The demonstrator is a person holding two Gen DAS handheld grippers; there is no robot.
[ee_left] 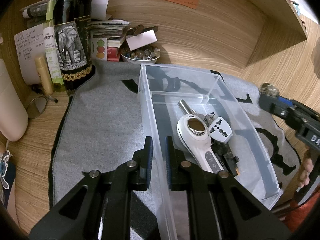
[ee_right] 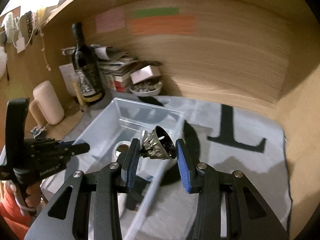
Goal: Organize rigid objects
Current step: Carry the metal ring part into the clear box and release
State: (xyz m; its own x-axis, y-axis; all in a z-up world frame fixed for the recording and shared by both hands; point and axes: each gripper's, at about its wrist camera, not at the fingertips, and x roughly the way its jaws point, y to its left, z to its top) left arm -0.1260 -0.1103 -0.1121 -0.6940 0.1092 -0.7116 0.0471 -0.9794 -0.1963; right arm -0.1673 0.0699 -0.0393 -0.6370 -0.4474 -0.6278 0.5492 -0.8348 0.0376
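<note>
A clear plastic bin [ee_left: 260,140] sits on a grey mat [ee_left: 104,120]. In it lie a white handheld device [ee_left: 197,138], a white plug adapter [ee_left: 221,130], keys and a small black part. My left gripper [ee_left: 159,152] is shut on the bin's left wall. My right gripper [ee_right: 158,150] is shut on a dark ornate metal cup [ee_right: 160,146] and holds it tilted above the bin [ee_right: 104,120], over its right rim. The right gripper also shows at the right in the left wrist view [ee_left: 269,92].
A dark wine bottle [ee_left: 73,38] with an elephant label, a green spray bottle [ee_left: 51,46], a lip balm tube [ee_left: 43,74], stacked papers and a bowl of stones [ee_left: 141,55] crowd the back left corner. A wooden wall rises behind. A pink cylinder [ee_right: 48,102] stands left.
</note>
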